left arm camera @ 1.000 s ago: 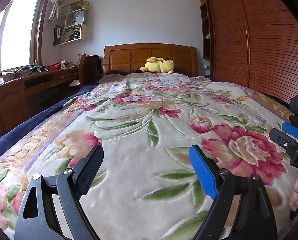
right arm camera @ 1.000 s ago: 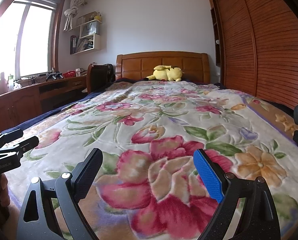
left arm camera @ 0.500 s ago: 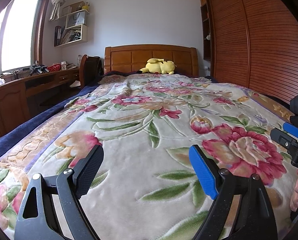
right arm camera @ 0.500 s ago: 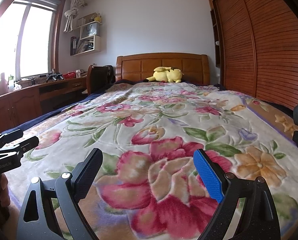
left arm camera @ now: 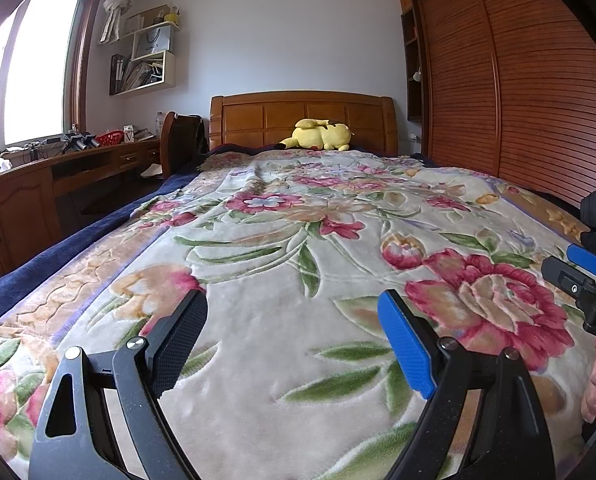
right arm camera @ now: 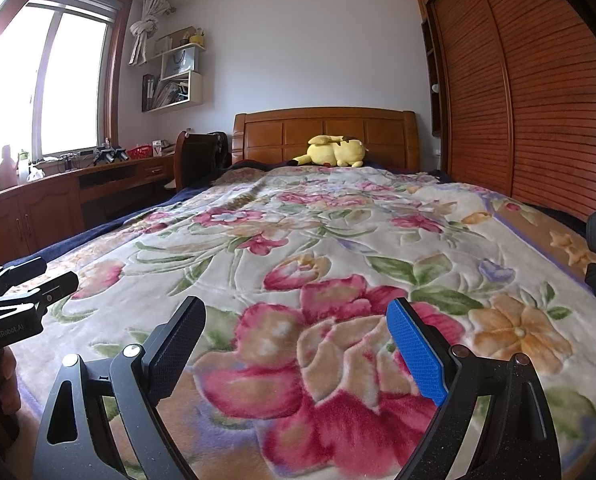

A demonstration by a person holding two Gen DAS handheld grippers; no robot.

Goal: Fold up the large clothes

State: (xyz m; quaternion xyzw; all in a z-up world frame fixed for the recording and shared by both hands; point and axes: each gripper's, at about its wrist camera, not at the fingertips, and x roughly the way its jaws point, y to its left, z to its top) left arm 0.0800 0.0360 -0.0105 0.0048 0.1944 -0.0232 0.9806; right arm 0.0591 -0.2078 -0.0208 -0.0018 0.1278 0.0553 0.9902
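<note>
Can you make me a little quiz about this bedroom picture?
1. True or false: the yellow plush toy lies by the headboard.
2. What covers the bed: A plain sheet, B flowered blanket, C towels?
3. Fill in: the left gripper jaws stand ____ above the blanket.

Key: 1 true; 2 B; 3 open.
</note>
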